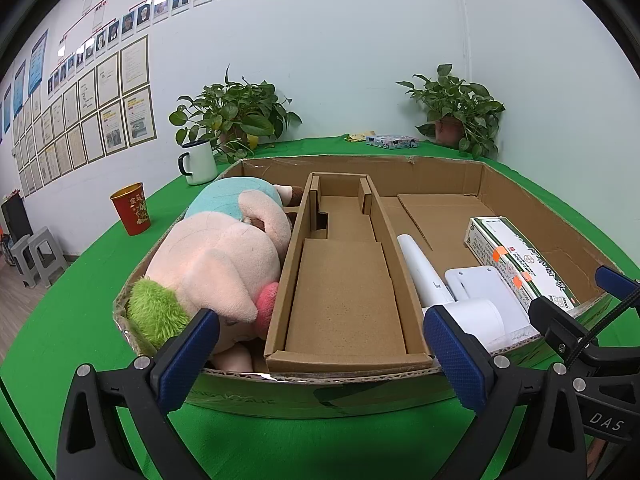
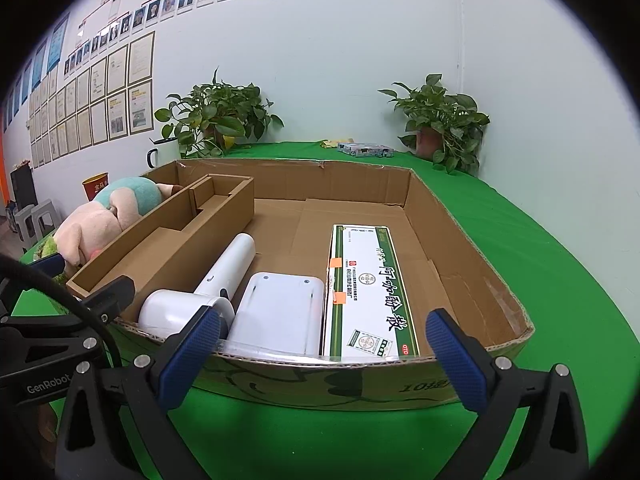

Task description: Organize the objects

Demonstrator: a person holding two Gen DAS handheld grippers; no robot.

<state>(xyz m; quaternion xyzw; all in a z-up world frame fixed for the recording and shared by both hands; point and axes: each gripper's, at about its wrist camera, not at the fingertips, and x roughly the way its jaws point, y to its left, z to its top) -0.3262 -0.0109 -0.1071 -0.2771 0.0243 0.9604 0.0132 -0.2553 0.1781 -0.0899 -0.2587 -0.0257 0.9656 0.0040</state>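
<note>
The plush pig (image 1: 224,268) fills the left of the cardboard tray (image 1: 320,396), beside the empty divider (image 1: 344,300); hairdryer (image 2: 224,280) and medicine box (image 2: 368,292) lie right. Left claw (image 1: 320,360) and right claw (image 2: 324,356) gape wide, holding nothing; a careless reach could snag the tray's near wall.

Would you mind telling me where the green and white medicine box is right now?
The medicine box lies flat inside the cardboard tray, right of the white device, toward the tray's near edge.

Two potted plants (image 1: 236,114) (image 1: 456,110), one plush pig (image 1: 216,264), one mug (image 1: 198,162), one red cup (image 1: 131,208).
</note>
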